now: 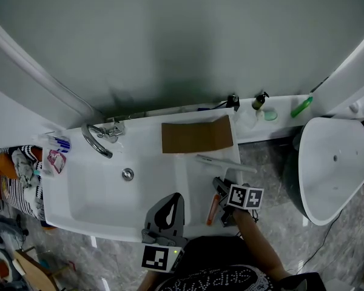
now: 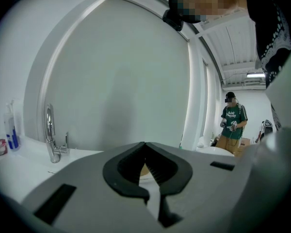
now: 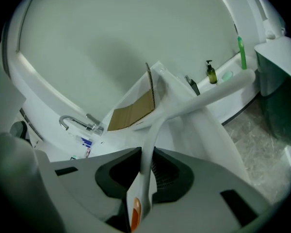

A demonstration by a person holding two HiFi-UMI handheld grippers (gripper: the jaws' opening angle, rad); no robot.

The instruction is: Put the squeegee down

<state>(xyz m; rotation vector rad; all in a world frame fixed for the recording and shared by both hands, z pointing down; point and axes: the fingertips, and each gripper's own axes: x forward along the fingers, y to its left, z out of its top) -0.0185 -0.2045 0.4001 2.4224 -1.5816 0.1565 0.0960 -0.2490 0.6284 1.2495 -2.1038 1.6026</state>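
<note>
Right tool (image 3: 145,152) gripped the squeegee (image 3: 170,108) by its slim handle: likely light, stiff, slippery plastic. Left tool (image 2: 144,144) sat closed, empty.

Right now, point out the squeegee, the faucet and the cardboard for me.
squeegee (image 3: 150,140), right gripper view, on its white neck.
faucet (image 2: 50,135), left gripper view, on the upright spout.
cardboard (image 1: 197,137), head view, on its flat brown face.

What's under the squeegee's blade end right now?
Bare white countertop beside the basin, in front of the cardboard. The squeegee, clamped in the right gripper, hides whether its blade touches that surface.
</note>
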